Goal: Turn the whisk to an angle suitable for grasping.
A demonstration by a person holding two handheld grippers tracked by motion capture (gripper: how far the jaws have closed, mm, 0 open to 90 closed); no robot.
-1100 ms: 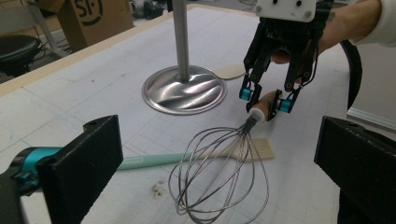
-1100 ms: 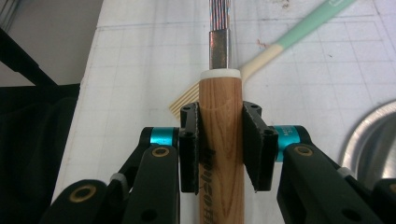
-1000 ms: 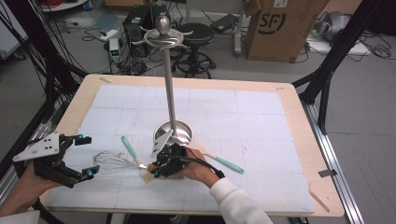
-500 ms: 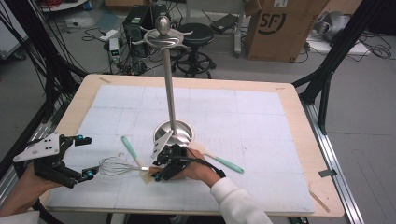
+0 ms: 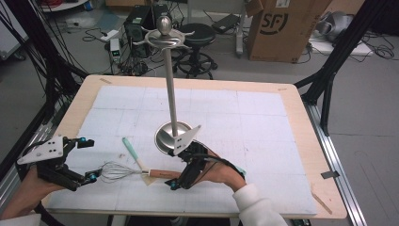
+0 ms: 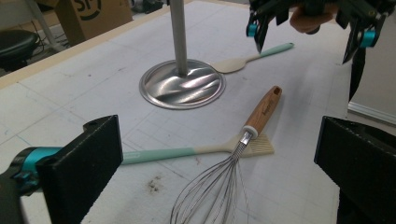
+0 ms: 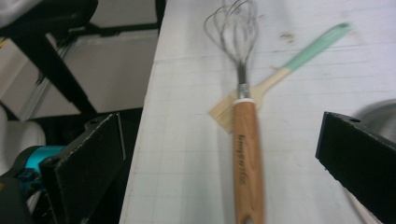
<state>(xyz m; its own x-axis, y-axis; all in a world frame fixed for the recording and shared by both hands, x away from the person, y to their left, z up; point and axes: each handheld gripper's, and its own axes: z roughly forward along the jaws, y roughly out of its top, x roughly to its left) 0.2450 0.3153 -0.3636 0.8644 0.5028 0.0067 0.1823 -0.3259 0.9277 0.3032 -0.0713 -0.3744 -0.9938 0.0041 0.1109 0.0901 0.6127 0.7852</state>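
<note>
The whisk [image 5: 134,172] lies flat on the white mat [image 5: 244,122], in front of the round base of the metal stand [image 5: 172,135] on the person's side. Its wooden handle [image 6: 261,111] points toward the right gripper [image 5: 181,176]; its wire loops [image 7: 232,25] point toward the left gripper [image 5: 87,160].

The whisk's neck rests across the flat cream head of a mint-handled spatula [image 6: 187,152], which lies to the left of the stand's base. A second mint-handled spatula [image 6: 252,58] lies on the far side of the base in the left gripper view.

Right gripper: jaws spread wide, one on either side of the handle's end, not touching it. It holds nothing.

Left gripper: jaws spread wide, just beside the wire loops on the side away from the stand. It holds nothing.
</note>
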